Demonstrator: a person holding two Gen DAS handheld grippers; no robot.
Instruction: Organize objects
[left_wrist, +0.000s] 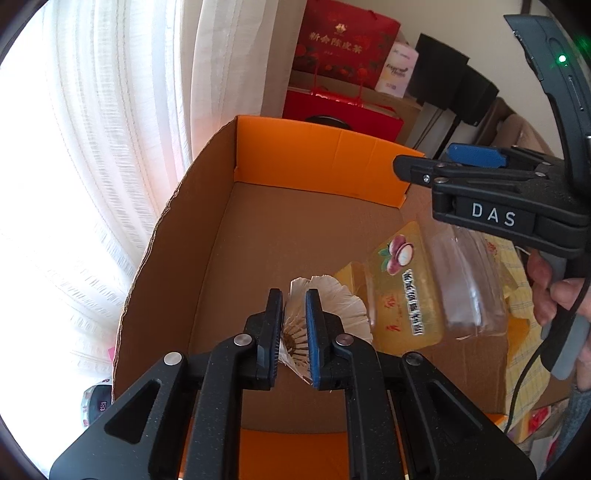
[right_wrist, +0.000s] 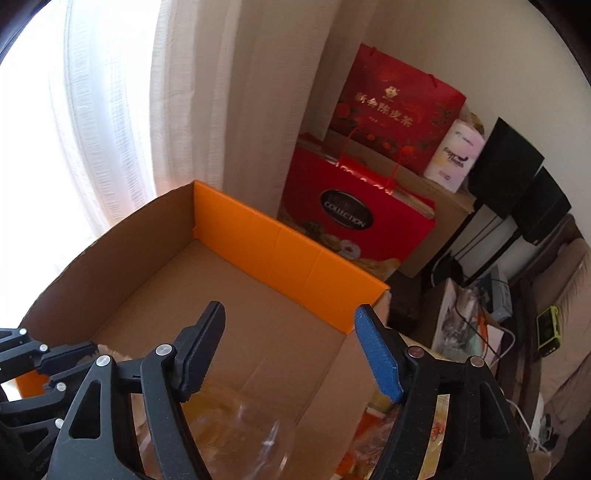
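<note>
Closely pinched between our left tool's (left_wrist: 294, 321) two fingers, one black and one blue-padded, is a shuttlecock (left_wrist: 328, 314); it hangs over the floor of the open cardboard box (left_wrist: 258, 240), near the box's near end. Its feathers are cream-white and fan out to the right of the fingers, with the ribbed stems showing between the pads. Our right tool (right_wrist: 290, 350) is spread wide and holds nothing, hovering above the box's right side; its body reads "DAS" in the left wrist view. Just beside the shuttlecock lies a yellow clear-plastic packet (left_wrist: 402, 291) printed with purple fruit and Chinese characters we cannot make out. Beyond the orange end wall stand a red gift bag (right_wrist: 399, 110) with gold Chinese writing and a red carton (right_wrist: 354, 218) marked "COLLECTION".
</note>
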